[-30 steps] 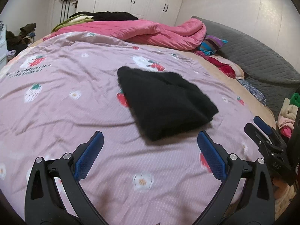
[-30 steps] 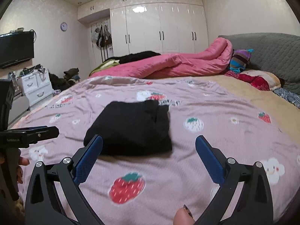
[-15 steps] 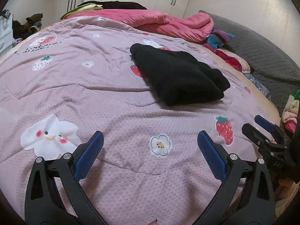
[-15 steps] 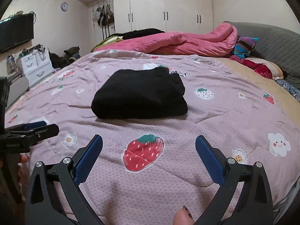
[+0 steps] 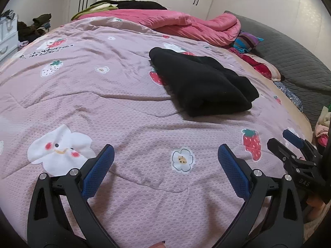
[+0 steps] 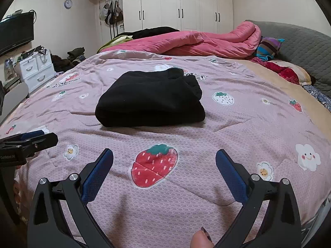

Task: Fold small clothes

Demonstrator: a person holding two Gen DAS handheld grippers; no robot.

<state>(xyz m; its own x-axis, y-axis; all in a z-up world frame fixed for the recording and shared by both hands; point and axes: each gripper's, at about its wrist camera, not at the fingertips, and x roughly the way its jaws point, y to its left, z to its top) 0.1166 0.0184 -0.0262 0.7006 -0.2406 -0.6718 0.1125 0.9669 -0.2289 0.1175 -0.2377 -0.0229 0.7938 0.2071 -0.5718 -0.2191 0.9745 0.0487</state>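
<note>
Wall clock [image 6: 67, 3] (right wrist view only)

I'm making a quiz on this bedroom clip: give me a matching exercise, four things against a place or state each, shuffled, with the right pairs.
Things:
1. black garment
2. pink duvet
3. left gripper
4. striped pillow

Places or states:
A. open, holding nothing
B. folded, in the middle of the strawberry-print bedspread
C. against the grey headboard
D. bunched at the far side of the bed

Pairs: 1-B, 2-D, 3-A, 4-C
</note>
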